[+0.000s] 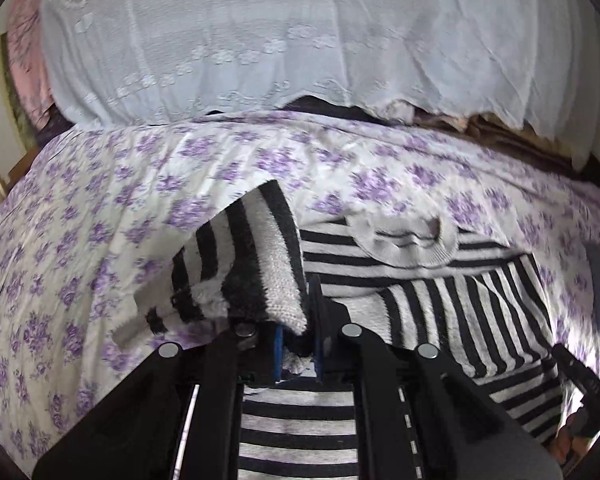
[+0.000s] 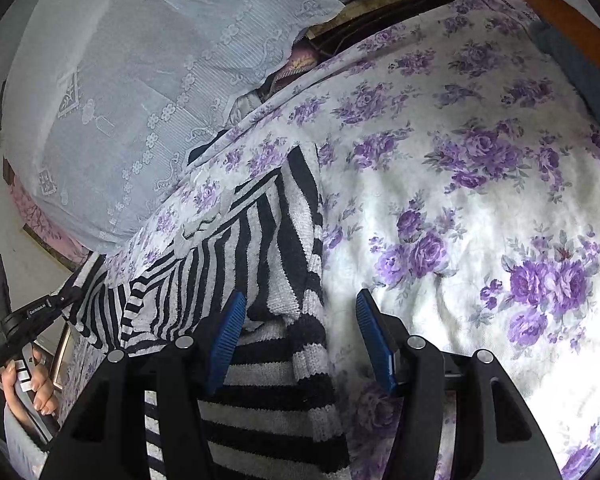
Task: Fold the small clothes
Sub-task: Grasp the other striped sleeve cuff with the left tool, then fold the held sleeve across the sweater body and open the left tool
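So the striped sweater (image 1: 420, 264) is spread on the floral bedsheet (image 2: 480, 184), only partly folded. The left tongs (image 1: 296, 344) are clamped on one knit sleeve, lifted over the body; the right tongs (image 2: 300, 336) sit released over the other edge. Most folds look undone.

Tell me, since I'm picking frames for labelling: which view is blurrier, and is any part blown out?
Left wrist view: motion blur smears the floral bedsheet and the striped sweater; no hard glare. Right wrist view: sharper, the sheet's flowers crisp, but daylight washes out the sheet at the lower right. Both views bend straight edges, fisheye style, with dark corners.
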Demonstrator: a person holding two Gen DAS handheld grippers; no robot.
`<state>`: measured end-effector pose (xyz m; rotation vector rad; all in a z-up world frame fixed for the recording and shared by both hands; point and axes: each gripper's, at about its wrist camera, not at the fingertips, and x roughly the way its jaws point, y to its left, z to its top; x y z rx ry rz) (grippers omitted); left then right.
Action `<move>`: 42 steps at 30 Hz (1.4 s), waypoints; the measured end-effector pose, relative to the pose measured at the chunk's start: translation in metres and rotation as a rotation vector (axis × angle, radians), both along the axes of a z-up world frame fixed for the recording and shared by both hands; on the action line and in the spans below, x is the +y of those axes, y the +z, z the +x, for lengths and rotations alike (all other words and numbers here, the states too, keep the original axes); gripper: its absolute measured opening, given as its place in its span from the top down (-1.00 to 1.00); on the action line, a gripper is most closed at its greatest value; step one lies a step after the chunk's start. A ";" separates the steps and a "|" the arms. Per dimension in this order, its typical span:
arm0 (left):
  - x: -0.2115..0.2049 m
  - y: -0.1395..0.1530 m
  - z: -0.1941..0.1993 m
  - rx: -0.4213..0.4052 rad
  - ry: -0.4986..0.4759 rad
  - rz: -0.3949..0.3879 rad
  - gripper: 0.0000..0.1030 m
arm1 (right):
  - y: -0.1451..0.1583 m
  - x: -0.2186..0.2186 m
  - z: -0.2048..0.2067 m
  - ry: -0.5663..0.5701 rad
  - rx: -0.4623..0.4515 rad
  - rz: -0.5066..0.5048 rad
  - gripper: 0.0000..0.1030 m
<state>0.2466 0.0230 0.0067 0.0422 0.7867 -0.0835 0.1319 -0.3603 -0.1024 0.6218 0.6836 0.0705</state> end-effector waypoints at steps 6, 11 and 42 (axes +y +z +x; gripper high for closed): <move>-0.065 -0.044 -0.002 0.042 -0.110 0.114 0.80 | -0.001 -0.001 0.001 -0.001 0.004 0.008 -0.13; -0.099 -0.101 -0.008 0.084 -0.170 0.242 0.61 | -0.002 -0.002 0.001 0.001 0.003 0.019 -0.13; 0.107 -0.103 -0.012 0.126 0.282 -0.082 -0.92 | 0.058 0.348 0.076 0.552 -0.096 -0.879 0.18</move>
